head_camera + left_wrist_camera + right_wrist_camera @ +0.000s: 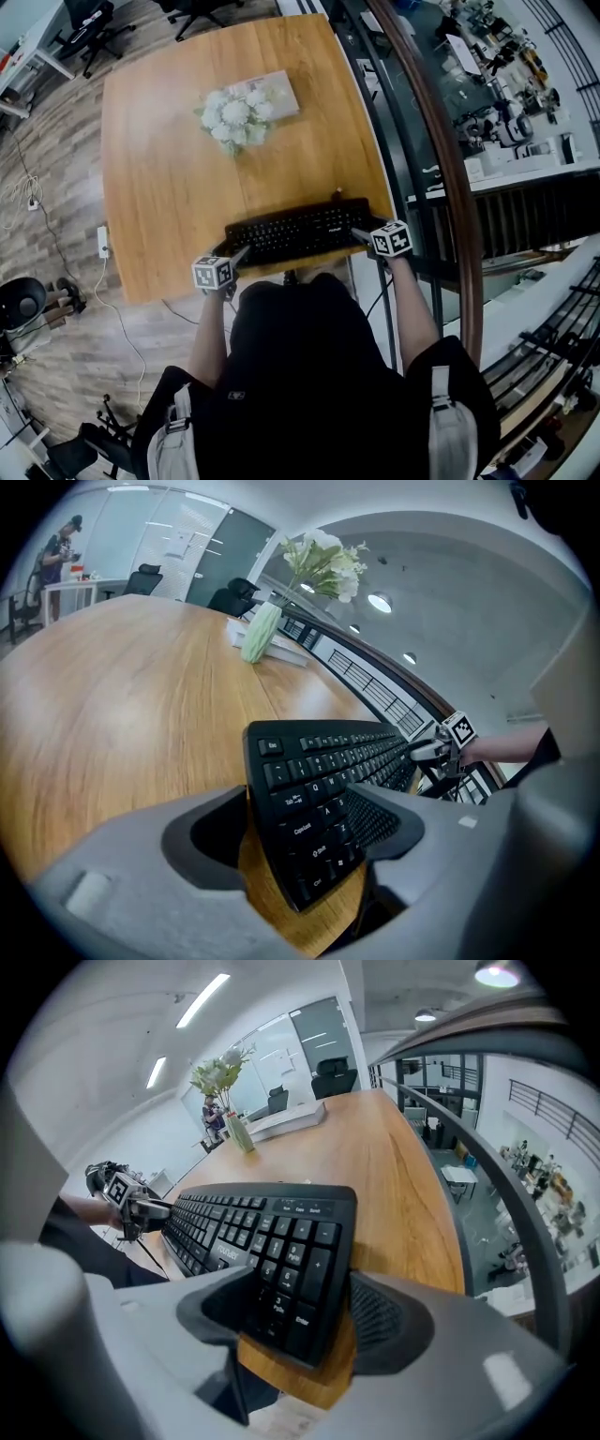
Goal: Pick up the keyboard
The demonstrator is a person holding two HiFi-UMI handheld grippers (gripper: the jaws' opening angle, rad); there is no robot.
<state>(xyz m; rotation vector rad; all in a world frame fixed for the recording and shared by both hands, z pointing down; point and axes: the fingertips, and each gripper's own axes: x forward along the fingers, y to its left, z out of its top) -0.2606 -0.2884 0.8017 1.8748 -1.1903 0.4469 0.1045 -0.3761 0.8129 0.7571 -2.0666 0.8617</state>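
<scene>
A black keyboard (295,232) lies flat on the wooden table (169,187), along its near edge. My left gripper (240,253) is at the keyboard's left end and stands open. In the left gripper view that end of the keyboard (314,775) sits between the jaws of the left gripper (309,829), with a gap on the left side. My right gripper (362,234) is at the right end, also open. In the right gripper view the number-pad end of the keyboard (272,1232) lies between the jaws of the right gripper (309,1314), with bare wood showing beside the right pad.
A vase of white flowers (234,117) lies beside a book (279,92) at the table's far side. A curved railing (441,141) runs past the table's right edge, with a drop beyond. A power strip (103,241) lies on the floor at the left.
</scene>
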